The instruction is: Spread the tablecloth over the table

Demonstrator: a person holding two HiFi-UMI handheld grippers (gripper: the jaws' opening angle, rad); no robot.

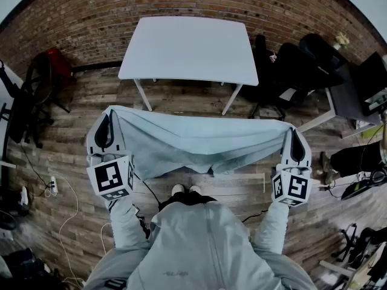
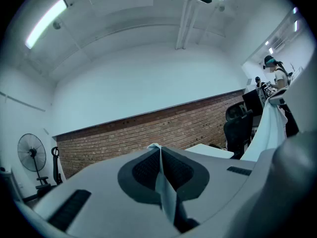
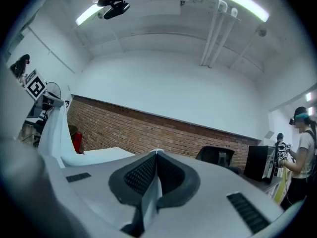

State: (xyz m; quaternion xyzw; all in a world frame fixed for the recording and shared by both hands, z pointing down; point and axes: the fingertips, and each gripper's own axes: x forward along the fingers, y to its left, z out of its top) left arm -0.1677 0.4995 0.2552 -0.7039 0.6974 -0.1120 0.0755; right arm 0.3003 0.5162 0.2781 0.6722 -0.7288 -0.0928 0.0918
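Left gripper (image 1: 106,116): level, jaws clenched on one top corner of the tablecloth (image 1: 193,142). The left gripper view shows a thin fold of cloth pinched between the ribbed pads (image 2: 143,170), with a small tip poking out past them. Cloth: pale, stretched between the two grippers as a band in front of the person's body. Its top edge is fairly taut with a slight sag at mid-span, and the rest hangs down toward the wooden floor (image 1: 181,98). The lower edge looks bunched and uneven near the middle, just above the shoes (image 1: 185,189). Right gripper (image 1: 295,132): also level, jaws closed tight on the opposite corner. Its own view shows the same picture, a strip of fabric clamped between the pads. Table (image 1: 188,46): white, bare, standing ahead against the brick wall (image 1: 181,2), well apart from the cloth; no part of the cloth touches it. Office chairs (image 1: 290,65) crowd its right side. Status, my reading: pick-up and opening-out of the cloth are done, both corners are secured, and the cloth is held wide, roughly matching the table's long side. Left to do is everything at the table itself: close the gap, carry the cloth up and over the top, lay it down, release both corners, and probably tidy the overhang. Judged early to mid task; the spreading proper is not yet begun.
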